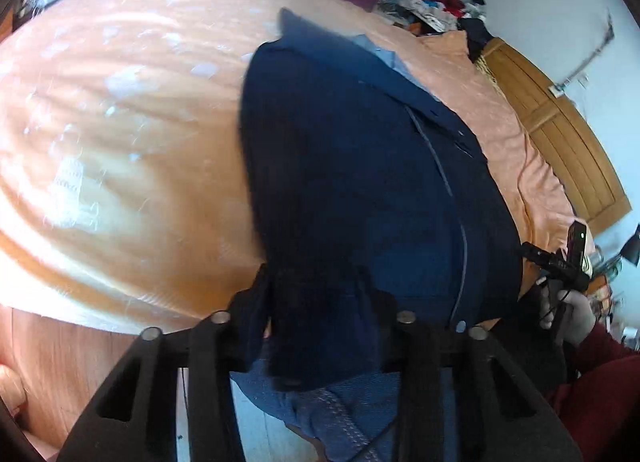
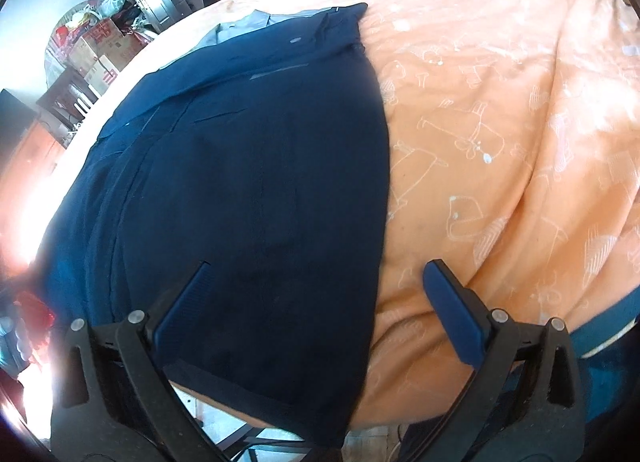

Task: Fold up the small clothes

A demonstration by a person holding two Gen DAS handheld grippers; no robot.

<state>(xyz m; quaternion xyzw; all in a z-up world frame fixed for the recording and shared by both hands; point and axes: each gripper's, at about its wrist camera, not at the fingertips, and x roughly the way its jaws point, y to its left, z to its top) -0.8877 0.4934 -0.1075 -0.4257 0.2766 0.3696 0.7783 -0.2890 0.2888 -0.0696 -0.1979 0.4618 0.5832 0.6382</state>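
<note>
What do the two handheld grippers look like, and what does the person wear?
Right gripper: black angular frame, silver rivets, blue ribbed pads. Left gripper: same black frame and rivets, pads hidden by cloth. A dark red sleeve and a pale glove show.

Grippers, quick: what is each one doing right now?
Left gripper: shut on the navy jacket hem.
Right gripper: open, jaws wide apart, holding nothing.
</note>
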